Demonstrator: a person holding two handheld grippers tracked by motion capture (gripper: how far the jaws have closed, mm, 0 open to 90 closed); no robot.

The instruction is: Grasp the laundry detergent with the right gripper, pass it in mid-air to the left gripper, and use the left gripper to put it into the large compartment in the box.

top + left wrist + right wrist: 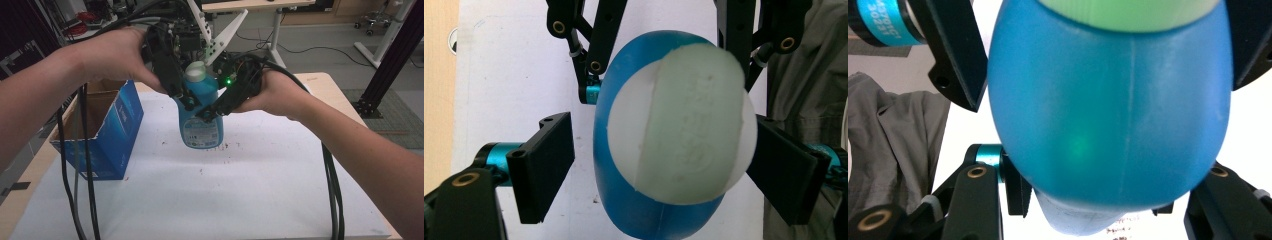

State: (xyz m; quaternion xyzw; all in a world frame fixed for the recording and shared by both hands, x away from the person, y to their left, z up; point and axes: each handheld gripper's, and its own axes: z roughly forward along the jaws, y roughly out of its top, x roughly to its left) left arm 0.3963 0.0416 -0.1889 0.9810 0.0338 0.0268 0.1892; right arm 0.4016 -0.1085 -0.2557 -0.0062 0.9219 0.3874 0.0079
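While the right claw (pixel 212 111) grips the blue bottle (pixel 201 117), the left claw (pixel 186 100) gapes.

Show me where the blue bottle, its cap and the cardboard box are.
blue bottle (pixel 202 127): high view, on its front label.
cap (pixel 196 71): high view, on the pale top.
cardboard box (pixel 122 132): high view, on its blue side wall.
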